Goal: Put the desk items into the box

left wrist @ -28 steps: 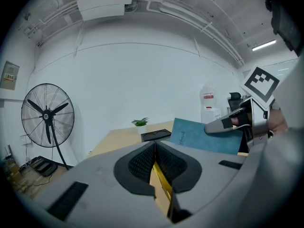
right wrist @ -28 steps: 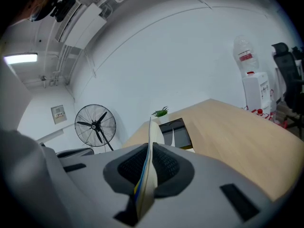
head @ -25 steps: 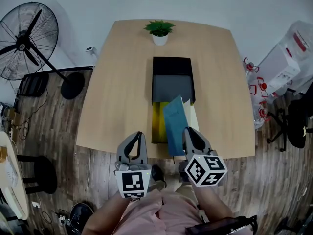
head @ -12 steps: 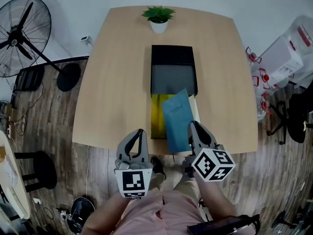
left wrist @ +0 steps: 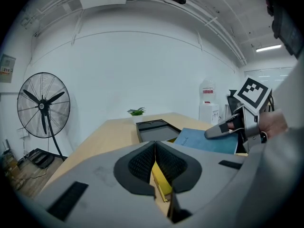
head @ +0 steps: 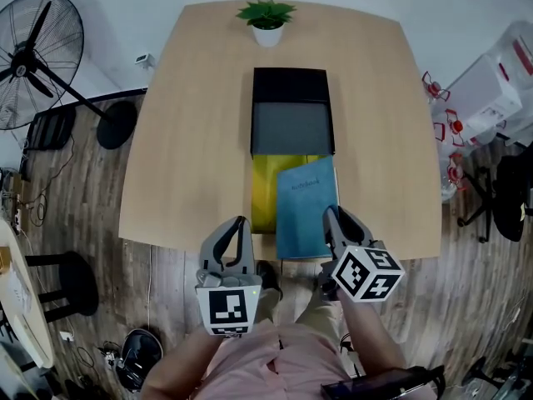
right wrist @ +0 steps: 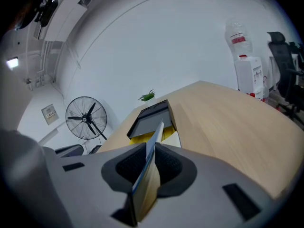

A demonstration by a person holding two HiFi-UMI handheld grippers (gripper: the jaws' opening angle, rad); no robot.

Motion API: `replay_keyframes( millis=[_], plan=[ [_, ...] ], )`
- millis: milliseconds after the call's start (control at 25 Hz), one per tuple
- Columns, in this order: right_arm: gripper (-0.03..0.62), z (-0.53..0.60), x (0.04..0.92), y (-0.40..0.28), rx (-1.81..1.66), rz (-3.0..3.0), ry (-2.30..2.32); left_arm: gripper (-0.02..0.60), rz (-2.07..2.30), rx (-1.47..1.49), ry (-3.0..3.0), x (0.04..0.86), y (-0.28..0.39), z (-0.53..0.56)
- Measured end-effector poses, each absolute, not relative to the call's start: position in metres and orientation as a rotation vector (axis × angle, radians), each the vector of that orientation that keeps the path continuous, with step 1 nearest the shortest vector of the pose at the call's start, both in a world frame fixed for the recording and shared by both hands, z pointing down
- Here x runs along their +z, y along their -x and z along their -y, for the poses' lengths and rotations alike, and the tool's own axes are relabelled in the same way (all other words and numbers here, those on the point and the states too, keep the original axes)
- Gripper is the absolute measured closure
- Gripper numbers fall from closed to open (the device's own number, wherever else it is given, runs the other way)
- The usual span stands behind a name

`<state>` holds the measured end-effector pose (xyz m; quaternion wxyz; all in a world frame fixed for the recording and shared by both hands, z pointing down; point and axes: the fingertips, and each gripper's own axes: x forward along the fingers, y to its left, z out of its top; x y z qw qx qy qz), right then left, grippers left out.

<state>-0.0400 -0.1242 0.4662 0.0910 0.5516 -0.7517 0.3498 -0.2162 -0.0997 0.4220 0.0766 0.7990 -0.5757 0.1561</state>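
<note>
Barely started, judging by the box (head: 293, 130): open ahead of both grippers on the table (head: 191, 123), grey bottom bare, nothing inside as far as visible.

Clamped in the right gripper (head: 336, 221), a blue notebook (head: 306, 202), pinched at its near edge, both pads tight on cover and pages. Held low and nearly flat, stretching forward from the jaws toward the box, far edge just short of the box's near wall. Not possible to tell from the head view whether resting on what lies below or hanging just above it.

Just left of the right gripper and under the notebook's left side, a yellow book (head: 265, 192), lying flat, far end touching or nearly touching the box. Beneath the notebook's right side, in the right gripper view, a pale sheet or booklet (right wrist: 175, 137), mostly covered.

Further left, the left gripper (head: 231, 230): pads pressed together on nothing, hanging off the table's near edge, yellow book straight ahead of its tips. Well beyond the box, a small potted plant (head: 266, 15), probably no part of the job.

So: nothing stowed yet; one thing in hand; at least the yellow book and the pale piece left to fetch. Likely next: carry the notebook forward over the near wall, lay it flat on the grey bottom, then let go.
</note>
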Motion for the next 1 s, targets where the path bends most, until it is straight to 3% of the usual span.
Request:
replay_keyframes(
  millis=[600, 1000],
  plan=[
    [0.450, 0.117, 0.514, 0.038, 1.048, 2.213, -1.406, 0.569, 1.695, 0.539, -2.403, 0.430, 0.184, 0.103],
    [0.430, 0.108, 0.522, 0.039, 1.054, 2.182, -1.378, 0.569, 1.674, 0.548, -2.405, 0.435, 0.176, 0.101]
  ],
)
